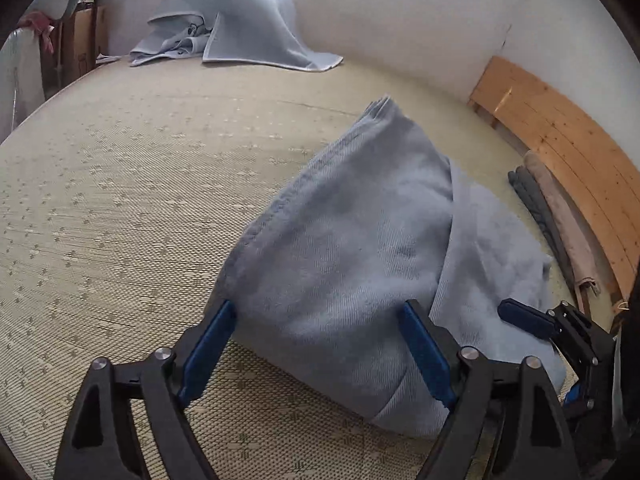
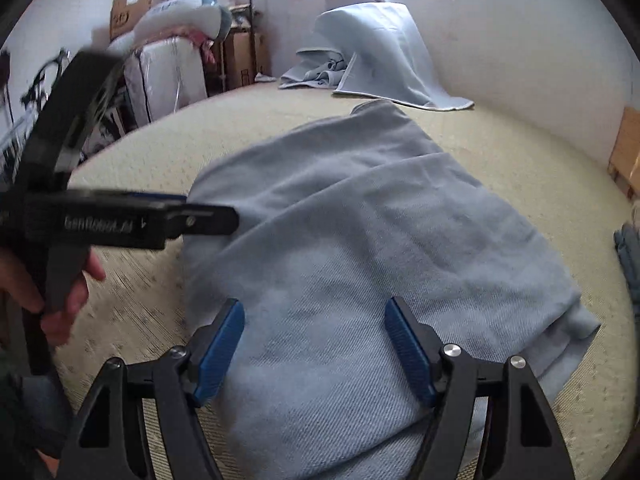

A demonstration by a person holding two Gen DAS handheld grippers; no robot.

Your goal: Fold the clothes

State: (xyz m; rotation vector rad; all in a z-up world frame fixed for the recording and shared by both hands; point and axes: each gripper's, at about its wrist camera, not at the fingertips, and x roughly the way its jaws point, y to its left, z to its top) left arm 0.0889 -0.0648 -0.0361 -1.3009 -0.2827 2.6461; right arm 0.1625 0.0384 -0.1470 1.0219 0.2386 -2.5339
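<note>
At the far left of the room you have boxes and wrapped bedding [image 2: 168, 68] against the wall; they play no part in the work. Your left hand [image 2: 60, 292] holds the handle of the left gripper [image 1: 320, 344], which in the right wrist view reaches in from the side toward the left edge of the cloth. Its jaws stand wide apart and point down at an angle. The near left corner of the blue-grey garment [image 1: 352, 248] lies between the blue pads [image 1: 212, 344], but the pads do not press on it, so this gripper has hold of nothing.

The garment lies in the middle of the woven mat [image 1: 120, 200], already doubled over into several layers, with one thick fold raised toward the left side. I think you keep both tools low and open because the next fold needs a new grip on the near edge.

The right gripper [image 2: 316, 344] hovers over the near part of the cloth, its jaws also wide and empty.

Further right, two rolled cloths [image 1: 560, 216] lie along the wooden board [image 1: 560, 140], probably finished pieces. A pale blanket [image 1: 248, 12] is draped at the back wall.
</note>
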